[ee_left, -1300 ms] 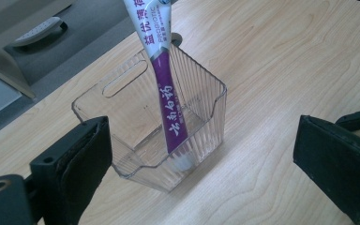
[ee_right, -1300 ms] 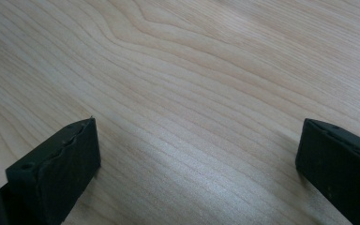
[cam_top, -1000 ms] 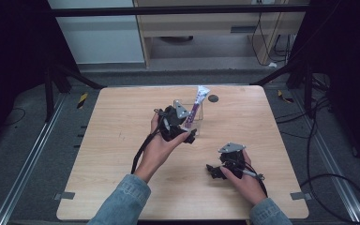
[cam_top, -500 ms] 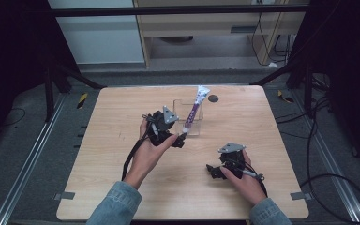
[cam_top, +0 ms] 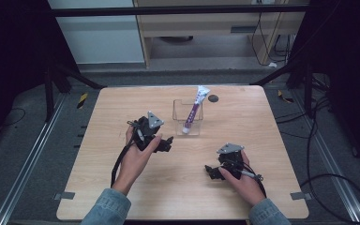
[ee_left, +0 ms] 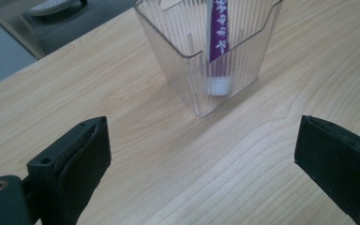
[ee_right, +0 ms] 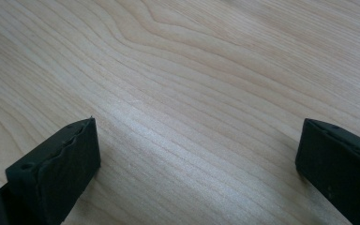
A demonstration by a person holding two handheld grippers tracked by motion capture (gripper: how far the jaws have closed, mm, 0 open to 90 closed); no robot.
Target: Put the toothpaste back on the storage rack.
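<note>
A clear ribbed plastic holder (cam_top: pixel 187 123) stands on the wooden table (cam_top: pixel 122 108), right of centre at the back. A purple and white tube (cam_top: pixel 194 108) sits cap-down in it and leans toward the far right. My left gripper (cam_top: pixel 166 143) hovers just left of and nearer than the holder, open and holding nothing. In the left gripper view, the holder (ee_left: pixel 187 70) and the tube (ee_left: pixel 218 28) lie ahead of the wide-apart jaws. My right gripper (cam_top: pixel 211 172) rests open near the front right, with bare wood between its jaws in the right gripper view.
A small dark round spot (cam_top: pixel 213 98) marks the table behind the holder. Metal rails (cam_top: pixel 28 159) run along the floor on both sides, and cables (cam_top: pixel 318 140) trail at the right. A cabinet (cam_top: pixel 206 28) stands beyond the far edge.
My left gripper has pulled back from the holder, toward the left and the near side, leaving the tube standing in it. The right gripper has not moved.
</note>
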